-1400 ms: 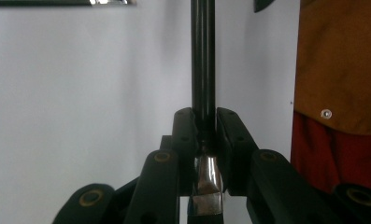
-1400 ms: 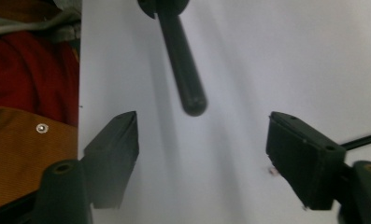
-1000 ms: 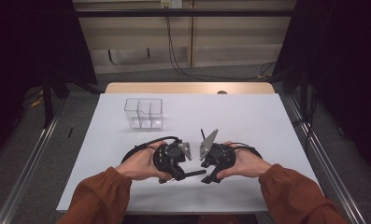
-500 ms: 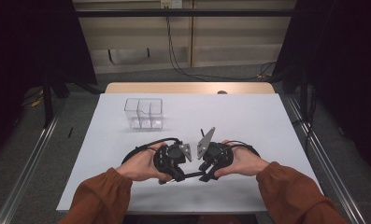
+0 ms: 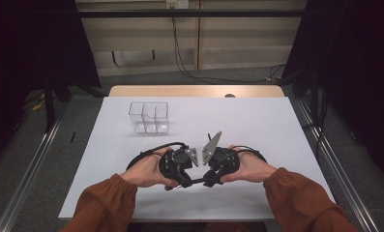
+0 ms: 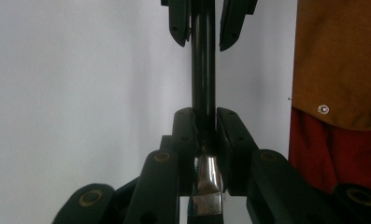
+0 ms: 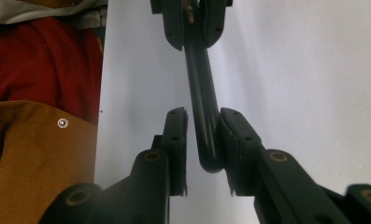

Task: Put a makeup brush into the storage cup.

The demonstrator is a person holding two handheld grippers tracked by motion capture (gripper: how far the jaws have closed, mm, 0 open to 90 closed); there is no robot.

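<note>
Both claws meet near the front edge of the white counter (image 5: 276, 125), and a slim black-handled tool (image 6: 203, 70) with a shiny metal end spans the gap between them. The left claw (image 6: 204, 135) is pinching the tool where handle meets metal. In the right gripper view the rounded handle end sits between the right claw (image 7: 202, 140) jaws, touching one, the other slightly apart. A clear divided container (image 5: 149, 117) stands well apart, farther back

Person wears rust-orange long sleeves (image 5: 107, 203), cuffs gathered at the wrists. Both grippers are black: left gripper (image 5: 176, 166), right gripper (image 5: 217, 162). Each carries a grey three-cornered plate (image 5: 211, 145) and a looping black cable (image 5: 153, 151). Brass-coloured pivot screws (image 6: 162, 156) sit on the jaws' linkages.
</note>
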